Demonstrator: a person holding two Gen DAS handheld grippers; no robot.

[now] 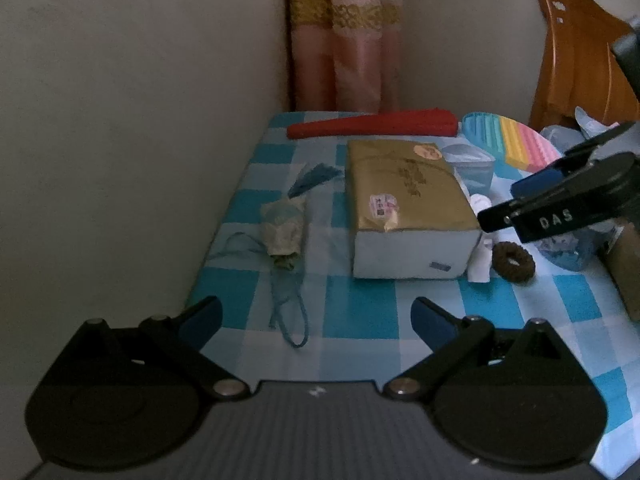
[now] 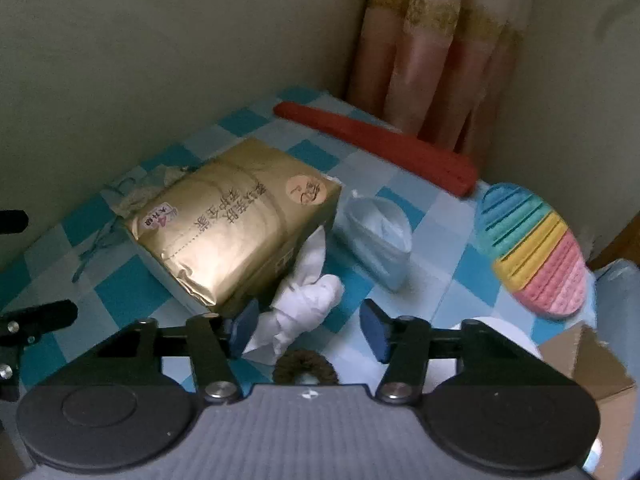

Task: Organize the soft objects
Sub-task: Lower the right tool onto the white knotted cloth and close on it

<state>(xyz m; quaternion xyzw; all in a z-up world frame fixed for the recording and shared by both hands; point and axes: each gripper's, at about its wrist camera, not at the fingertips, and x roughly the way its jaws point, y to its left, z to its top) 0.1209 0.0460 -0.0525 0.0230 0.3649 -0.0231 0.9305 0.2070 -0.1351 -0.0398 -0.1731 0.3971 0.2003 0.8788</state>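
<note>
On the blue checked cloth [image 1: 360, 312] lie a gold tissue pack [image 1: 404, 208], a pale sachet with a teal tassel [image 1: 282, 228], a brown scrunchie [image 1: 513, 261] and a white rolled cloth [image 2: 308, 300]. My left gripper [image 1: 316, 316] hovers open over the near edge, with nothing between its fingers. My right gripper [image 2: 310, 328] stands half open around the white cloth. Its left pad is close against the cloth and its right pad is clear of it. The scrunchie [image 2: 306, 366] lies just below the cloth, partly hidden by the gripper body. In the left wrist view the right gripper [image 1: 504, 204] comes in from the right.
A red folded fan [image 1: 372, 128], a rainbow heart-shaped mat [image 2: 536, 256] and a light blue container [image 2: 380, 236] lie toward the back. A cardboard box [image 2: 588, 360] and a white roll [image 2: 508, 332] are at the right. The wall, a curtain [image 1: 352, 40] and a wooden chair [image 1: 576, 60] border the table.
</note>
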